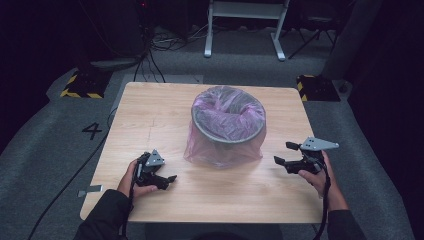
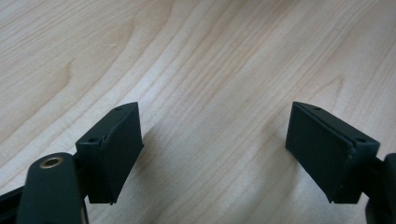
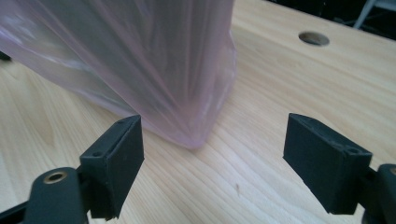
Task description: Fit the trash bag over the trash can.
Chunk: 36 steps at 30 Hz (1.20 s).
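Left gripper [image 1: 167,178] and right gripper [image 1: 283,153] both gape wide and empty near the table's [image 1: 150,115] front edge, flanking the pink-bagged bin [image 1: 227,125] mid-table; lining looks finished.

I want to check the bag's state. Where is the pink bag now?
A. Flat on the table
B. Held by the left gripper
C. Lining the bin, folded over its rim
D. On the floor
C: the pink bag sits inside the bin and hangs down over its rim and outside.
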Tool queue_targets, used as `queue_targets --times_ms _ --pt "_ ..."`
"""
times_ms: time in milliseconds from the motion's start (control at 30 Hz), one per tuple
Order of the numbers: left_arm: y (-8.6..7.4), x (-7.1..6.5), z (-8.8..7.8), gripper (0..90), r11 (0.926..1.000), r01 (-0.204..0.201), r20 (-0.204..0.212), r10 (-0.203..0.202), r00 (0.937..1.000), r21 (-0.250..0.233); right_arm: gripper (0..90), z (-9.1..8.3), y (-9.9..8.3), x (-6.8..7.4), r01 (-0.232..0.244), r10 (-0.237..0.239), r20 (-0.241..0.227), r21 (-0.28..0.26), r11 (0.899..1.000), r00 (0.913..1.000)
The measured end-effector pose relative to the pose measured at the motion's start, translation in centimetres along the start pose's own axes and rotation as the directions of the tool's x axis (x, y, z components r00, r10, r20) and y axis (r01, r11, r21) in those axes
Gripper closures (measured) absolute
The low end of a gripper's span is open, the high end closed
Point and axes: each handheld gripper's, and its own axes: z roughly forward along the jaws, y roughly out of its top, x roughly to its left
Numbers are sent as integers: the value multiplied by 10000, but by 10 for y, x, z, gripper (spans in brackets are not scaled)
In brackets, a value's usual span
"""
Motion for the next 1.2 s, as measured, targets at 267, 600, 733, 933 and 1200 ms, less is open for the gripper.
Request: queue_targets --times_ms 267,600,733,933,1200 --pt "-5 0 -1 180 9998 20 4 -20 10000 -215 207 -9 18 11 307 -295 200 -588 9978 9994" --pt "-5 1 -1 168 9998 27 -2 -27 10000 -218 230 -26 83 24 838 -803 282 -1645 9828 9964" --pt "-5 1 -1 166 9998 38 17 -37 10000 -204 232 -24 116 30 1271 -1247 246 -1775 9759 9919" --pt "-5 1 -1 164 9998 20 10 -20 10000 -201 232 -4 163 35 1498 -1556 -260 -1556 9764 9875" --pt "-4 2 -1 157 9998 -34 -5 34 10000 -197 257 43 194 45 1819 -1842 -656 -407 9825 9807"
